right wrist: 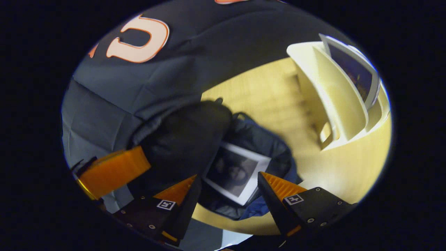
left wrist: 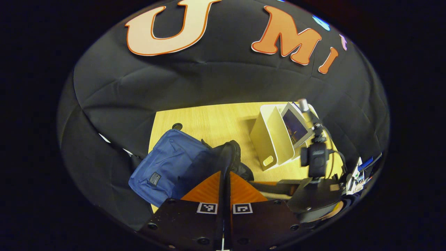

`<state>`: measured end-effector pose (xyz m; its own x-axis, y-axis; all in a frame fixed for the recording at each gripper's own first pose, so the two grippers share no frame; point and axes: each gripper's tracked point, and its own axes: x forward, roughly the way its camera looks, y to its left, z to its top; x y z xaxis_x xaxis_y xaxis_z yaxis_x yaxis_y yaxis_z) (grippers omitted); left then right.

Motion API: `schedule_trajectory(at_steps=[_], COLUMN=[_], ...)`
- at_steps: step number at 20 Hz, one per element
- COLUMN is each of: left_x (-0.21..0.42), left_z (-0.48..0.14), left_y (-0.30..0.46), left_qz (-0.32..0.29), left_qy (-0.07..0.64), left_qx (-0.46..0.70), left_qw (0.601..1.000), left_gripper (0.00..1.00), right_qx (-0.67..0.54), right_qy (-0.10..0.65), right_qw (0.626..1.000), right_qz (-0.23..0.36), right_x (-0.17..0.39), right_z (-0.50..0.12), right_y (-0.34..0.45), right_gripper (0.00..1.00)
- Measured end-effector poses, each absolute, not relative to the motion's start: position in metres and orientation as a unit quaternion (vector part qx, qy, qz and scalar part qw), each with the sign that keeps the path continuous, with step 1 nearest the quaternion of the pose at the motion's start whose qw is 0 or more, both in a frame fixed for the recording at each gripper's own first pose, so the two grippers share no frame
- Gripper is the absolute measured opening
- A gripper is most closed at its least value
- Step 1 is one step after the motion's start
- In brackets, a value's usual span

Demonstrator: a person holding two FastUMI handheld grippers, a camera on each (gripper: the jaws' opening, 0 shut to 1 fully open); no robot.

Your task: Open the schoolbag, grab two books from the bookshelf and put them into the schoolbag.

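**Camera Placement: Both Views**

The left gripper view looked forward over the schoolbag (left wrist: 167,167) from low and close, across the table (left wrist: 216,118) toward the bookshelf (left wrist: 275,139) and the booth wall. The right gripper view looked steeply down into the open schoolbag (right wrist: 258,146) at close range, bookshelf (right wrist: 331,94) at its upper right. Both views shared schoolbag, table and bookshelf.

**Booth backdrop and tabletop**

A black cloth wall (left wrist: 216,87) is seen beyond the jaws in the left gripper view, creased and draped down past the far edge. A pale wood-grain table (left wrist: 216,122) is lit warmly ahead of the jaws, with a small dark round hole (left wrist: 177,126) set near its back edge.
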<state>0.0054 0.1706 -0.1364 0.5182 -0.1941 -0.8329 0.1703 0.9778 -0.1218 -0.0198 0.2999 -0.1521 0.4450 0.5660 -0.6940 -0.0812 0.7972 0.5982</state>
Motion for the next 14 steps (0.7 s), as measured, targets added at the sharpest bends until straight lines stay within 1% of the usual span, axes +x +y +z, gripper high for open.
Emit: schedule_trajectory(at_steps=[4, 8, 9, 10, 11, 12, 13, 14], left_x=[0.0, -0.001, 0.001, 0.0, -0.001, -0.001, 0.0, -0.001], left_z=[-0.144, -0.15, -0.15, -0.151, -0.151, -0.152, -0.152, -0.151], left_y=[0.163, 0.158, 0.157, 0.157, 0.156, 0.157, 0.157, 0.157], left_qz=[-0.105, -0.098, -0.097, -0.097, -0.095, -0.093, -0.09, -0.089], left_qy=[0.484, 0.49, 0.489, 0.49, 0.489, 0.49, 0.49, 0.49], left_qx=[-0.012, -0.028, -0.03, -0.03, -0.032, -0.033, -0.035, -0.037], left_qw=[0.869, 0.866, 0.867, 0.866, 0.866, 0.866, 0.866, 0.866], left_gripper=[0.02, 0.02, 0.06, 0.02, 0.02, 0.06, 0.02, 0.02], right_qx=[0.237, 0.167, 0.148, 0.13, 0.108, 0.082, 0.064, 0.059], right_qy=[0.435, 0.401, 0.399, 0.4, 0.399, 0.401, 0.407, 0.406], right_qw=[0.855, 0.894, 0.9, 0.903, 0.908, 0.91, 0.909, 0.91], right_qz=[0.154, 0.112, 0.098, 0.085, 0.071, 0.062, 0.054, 0.051], right_x=[0.014, 0.043, 0.049, 0.056, 0.063, 0.07, 0.074, 0.079], right_z=[-0.114, -0.089, -0.088, -0.089, -0.088, -0.088, -0.086, -0.08], right_y=[0.237, 0.165, 0.147, 0.13, 0.113, 0.097, 0.081, 0.073], right_gripper=[0.97, 0.96, 0.96, 0.96, 0.96, 0.96, 0.96, 0.97])
